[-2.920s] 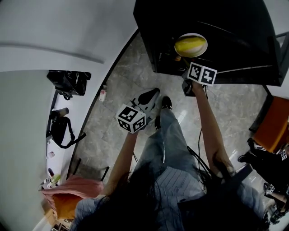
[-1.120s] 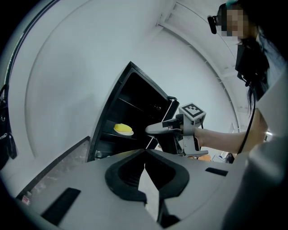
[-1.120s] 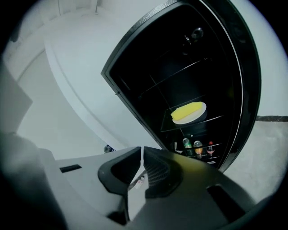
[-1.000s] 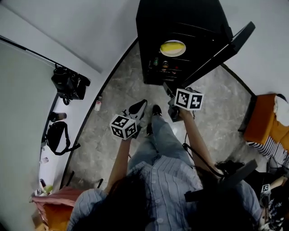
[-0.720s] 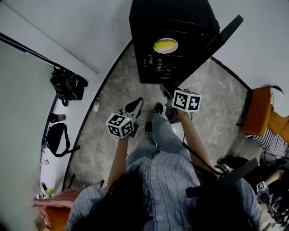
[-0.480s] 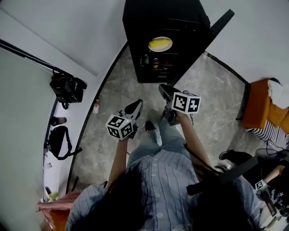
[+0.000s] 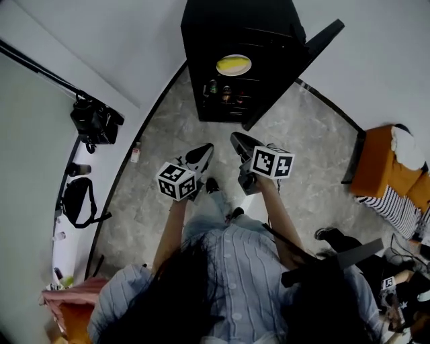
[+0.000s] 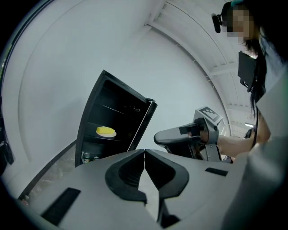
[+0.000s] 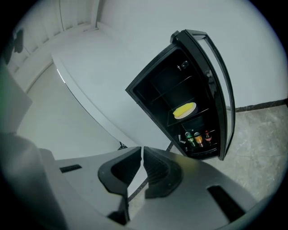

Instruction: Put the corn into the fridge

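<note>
Seemingly we are finishing: the corn (image 7: 234, 64) is sitting in the far fridge (image 7: 235, 23), door (image 7: 295, 70) standing open, and we are holding left gripper (image 8: 144, 155) and right gripper (image 9: 141, 155) closed, empty.

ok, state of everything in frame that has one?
fridge door: open, swung wide.
corn: on the plate, inside the fridge.
bottles: upright, low in the fridge.
left gripper: shut, nothing between the jaws.
right gripper: shut, nothing between the jaws.
</note>
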Action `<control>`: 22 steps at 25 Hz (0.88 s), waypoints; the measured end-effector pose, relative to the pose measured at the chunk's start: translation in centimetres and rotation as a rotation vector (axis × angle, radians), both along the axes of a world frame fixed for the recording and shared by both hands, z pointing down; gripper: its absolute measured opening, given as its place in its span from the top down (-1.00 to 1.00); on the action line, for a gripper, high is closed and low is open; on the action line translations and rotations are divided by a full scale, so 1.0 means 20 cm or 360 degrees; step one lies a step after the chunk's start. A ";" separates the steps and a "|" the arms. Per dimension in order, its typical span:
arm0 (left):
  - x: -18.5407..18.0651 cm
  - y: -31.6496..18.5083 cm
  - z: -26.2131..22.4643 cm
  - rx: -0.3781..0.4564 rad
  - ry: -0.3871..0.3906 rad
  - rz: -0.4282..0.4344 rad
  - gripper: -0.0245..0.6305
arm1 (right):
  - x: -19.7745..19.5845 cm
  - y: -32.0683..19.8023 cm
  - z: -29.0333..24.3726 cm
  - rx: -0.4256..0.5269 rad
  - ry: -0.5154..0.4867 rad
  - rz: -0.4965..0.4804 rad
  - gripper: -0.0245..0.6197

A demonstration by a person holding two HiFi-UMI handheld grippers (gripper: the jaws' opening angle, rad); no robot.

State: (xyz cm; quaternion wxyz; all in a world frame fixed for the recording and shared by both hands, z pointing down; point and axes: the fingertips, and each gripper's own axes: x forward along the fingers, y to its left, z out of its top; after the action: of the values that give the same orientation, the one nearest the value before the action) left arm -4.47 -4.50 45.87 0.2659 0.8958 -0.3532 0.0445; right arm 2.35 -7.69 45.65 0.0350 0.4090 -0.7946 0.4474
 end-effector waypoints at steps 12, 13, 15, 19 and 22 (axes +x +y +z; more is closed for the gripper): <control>0.17 0.29 -0.13 0.0055 -0.0012 -0.0085 0.90 | 0.13 0.42 -0.05 0.0020 -0.0061 -0.0069 0.83; 0.18 0.34 -0.14 0.0059 -0.0015 -0.0088 0.90 | 0.15 0.46 -0.06 0.0030 -0.0067 -0.0067 0.83; 0.22 0.42 -0.15 0.0067 -0.0015 -0.0100 0.90 | 0.19 0.54 -0.08 0.0047 -0.0072 -0.0066 0.83; 0.28 0.57 -0.19 0.0087 -0.0016 -0.0118 0.90 | 0.25 0.70 -0.10 0.0071 -0.0073 -0.0091 0.83; 0.32 0.68 -0.21 0.0115 -0.0031 -0.0120 0.90 | 0.28 0.82 -0.11 0.0098 -0.0066 -0.0117 0.84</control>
State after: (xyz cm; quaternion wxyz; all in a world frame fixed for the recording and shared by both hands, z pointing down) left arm 2.00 9.04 41.71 0.2316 0.8904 -0.3907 0.0304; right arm 7.99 8.68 43.50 0.0224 0.3712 -0.8230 0.4294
